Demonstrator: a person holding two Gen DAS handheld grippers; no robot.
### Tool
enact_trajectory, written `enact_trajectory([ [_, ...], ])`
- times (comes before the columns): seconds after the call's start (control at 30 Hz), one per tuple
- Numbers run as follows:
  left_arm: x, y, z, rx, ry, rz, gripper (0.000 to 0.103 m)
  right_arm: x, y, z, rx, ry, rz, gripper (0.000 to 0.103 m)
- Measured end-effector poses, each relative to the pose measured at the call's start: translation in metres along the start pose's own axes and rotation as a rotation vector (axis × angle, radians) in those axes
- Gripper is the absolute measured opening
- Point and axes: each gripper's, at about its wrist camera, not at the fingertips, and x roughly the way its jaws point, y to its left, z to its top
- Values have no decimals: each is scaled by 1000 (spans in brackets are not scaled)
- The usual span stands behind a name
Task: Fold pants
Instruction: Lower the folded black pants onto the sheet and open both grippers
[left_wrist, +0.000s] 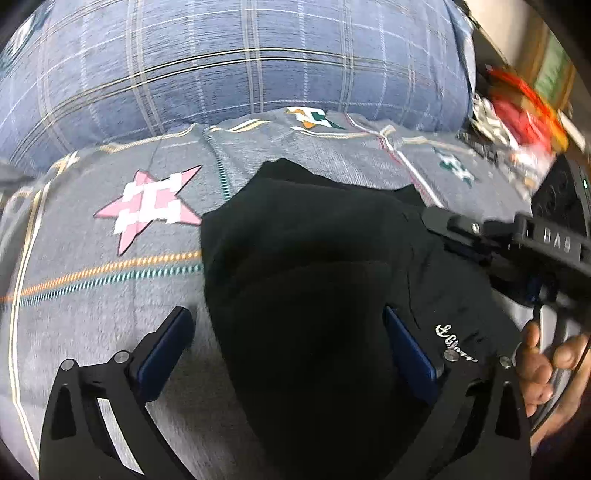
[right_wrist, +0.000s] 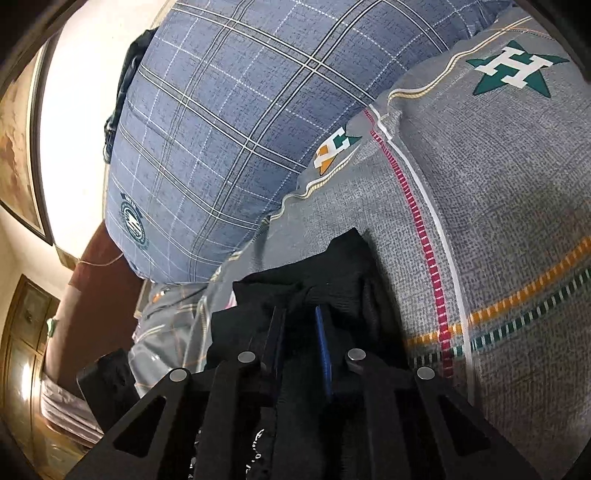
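We're over the bed now, grey cover with stars and striped bands, and the black pants lie bunched on it, toward the side where the plaid pillow sits at the head. Our left tool is spread wide, one blue pad down on the bed cover beside the pants' edge, the other over the dark cloth near a white script logo; nothing is pinched between them. Off to the side of that view, our right tool comes in over the pants, with bare fingers wrapped on its handle below. From the right wrist, the right tool has its two fingers drawn close together with black fabric packed between them, so we're clamped on the pants, and a folded corner of the cloth pokes out ahead toward the pillow. A pink star sits on the bed cover just beside the pants in the left view; a green star shows farther up in the right one. Blurred red and white clutter sits off the bed's far side.
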Motion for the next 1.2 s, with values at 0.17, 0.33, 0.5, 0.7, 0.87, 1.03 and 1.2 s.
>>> enact_trajectory([
  [0.17, -43, 4, -13, -10, -118, 43, 100, -26, 31, -9, -190, -71, -85, 31],
  [0.33, -79, 6, -22, 7, -235, 153, 100, -46, 54, -30, -321, -117, -145, 32],
  [0.5, -79, 15, -28, 18, -239, 228, 100, -52, 73, -50, -403, -135, -206, 32],
  [0.7, -62, 28, -31, 5, -193, 239, 100, -34, 79, -65, -433, -95, -282, 32],
  [0.87, -48, 31, -30, 15, -177, 249, 100, -21, 76, -66, -459, -87, -331, 32],
  [1.03, -41, 35, -30, 21, -187, 232, 100, -13, 66, -64, -463, -79, -359, 33],
  [1.2, -30, 35, -32, 51, -161, 218, 101, -3, 71, -73, -551, -82, -427, 37],
])
